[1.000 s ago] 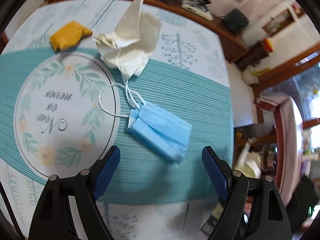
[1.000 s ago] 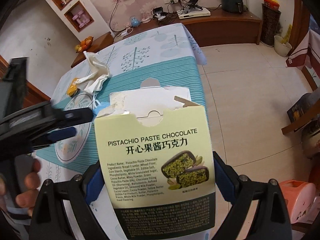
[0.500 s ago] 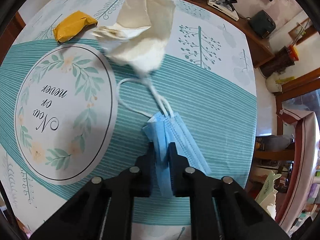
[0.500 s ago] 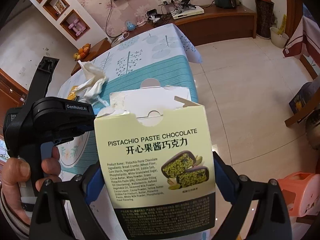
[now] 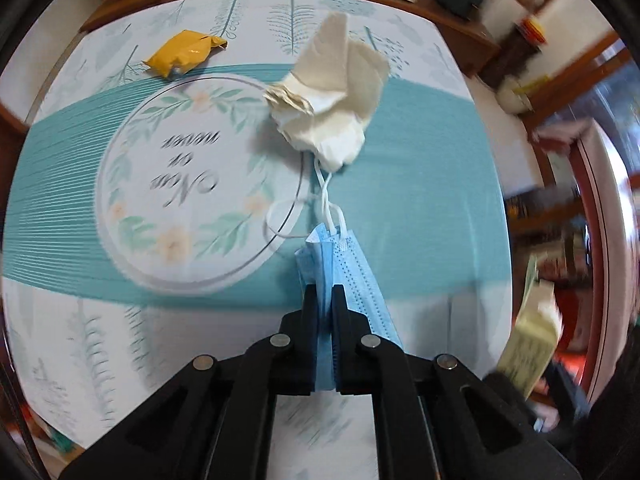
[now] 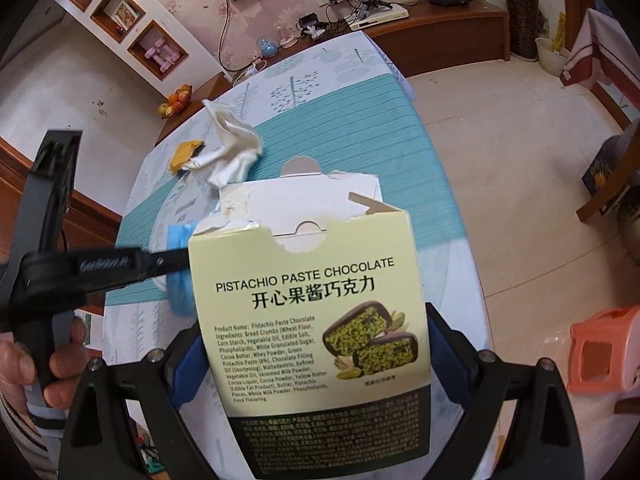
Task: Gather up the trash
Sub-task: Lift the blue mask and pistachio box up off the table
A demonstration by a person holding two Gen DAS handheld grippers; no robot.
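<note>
Across the worktop (image 5: 420, 184) runs a teal-striped cloth with a round floral print, wooden cabinets and a tiled floor beyond. Left tongs (image 5: 325, 296) have just snapped closed on the blue face mask (image 5: 356, 276), pleated and folded, ear loops trailing toward the crumpled white tissue (image 5: 332, 108). Far left lies a yellow wrapper (image 5: 182, 54). Right tongs (image 6: 312, 344) grip the torn-open pistachio chocolate box (image 6: 316, 320).

The chocolate box (image 6: 320, 320) hides most of the blue mask (image 6: 180, 276) behind it, its bottom gets cropped, and the small print below the ingredients is unreadable.
</note>
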